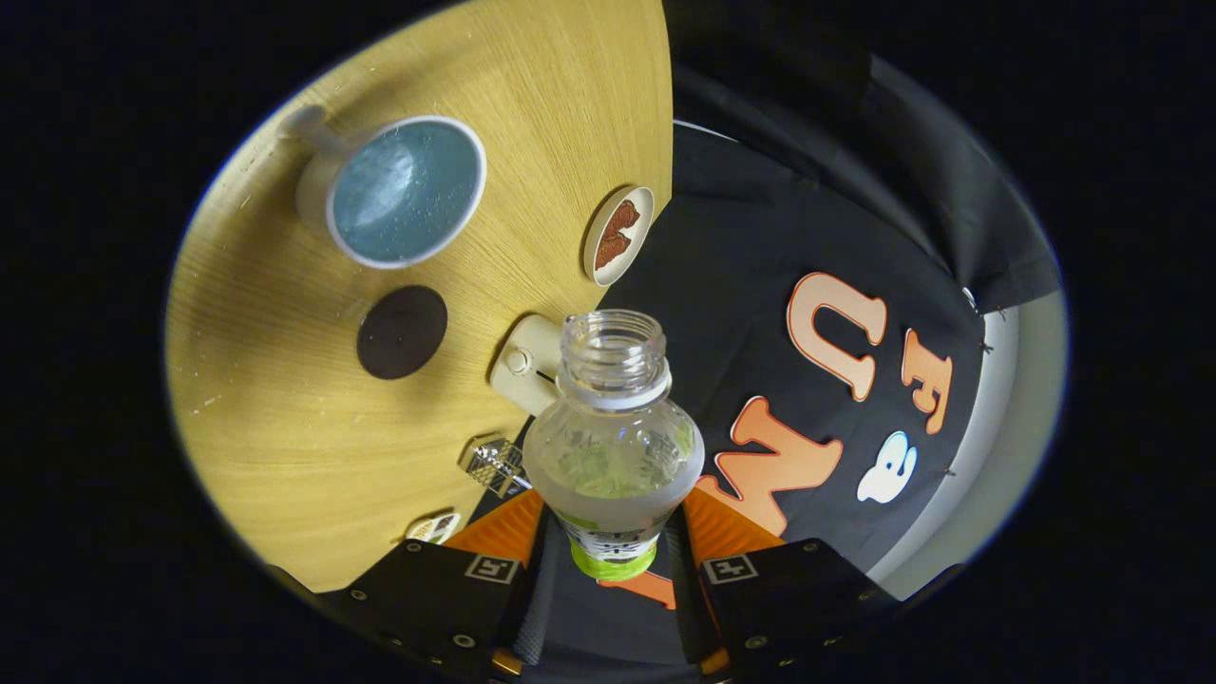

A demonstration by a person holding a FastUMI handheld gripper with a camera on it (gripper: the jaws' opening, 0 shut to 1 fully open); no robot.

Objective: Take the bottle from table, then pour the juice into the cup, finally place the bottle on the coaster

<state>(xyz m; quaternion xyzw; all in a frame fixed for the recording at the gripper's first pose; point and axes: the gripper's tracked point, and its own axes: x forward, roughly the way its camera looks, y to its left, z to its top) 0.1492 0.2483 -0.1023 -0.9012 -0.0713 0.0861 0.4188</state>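
Bottle (613, 446) base hidden between gripper (613, 546) fingers, both clamping it; one cup (404, 190), one dark coaster (402, 332) beyond bottle.

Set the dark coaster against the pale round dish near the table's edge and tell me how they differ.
The coaster is plain and dark; the dish is pale with a brown pattern. The coaster lies near the cup, well in on the table; the dish sits at the edge. Both are round and flat, beyond the bottle that the gripper holds.
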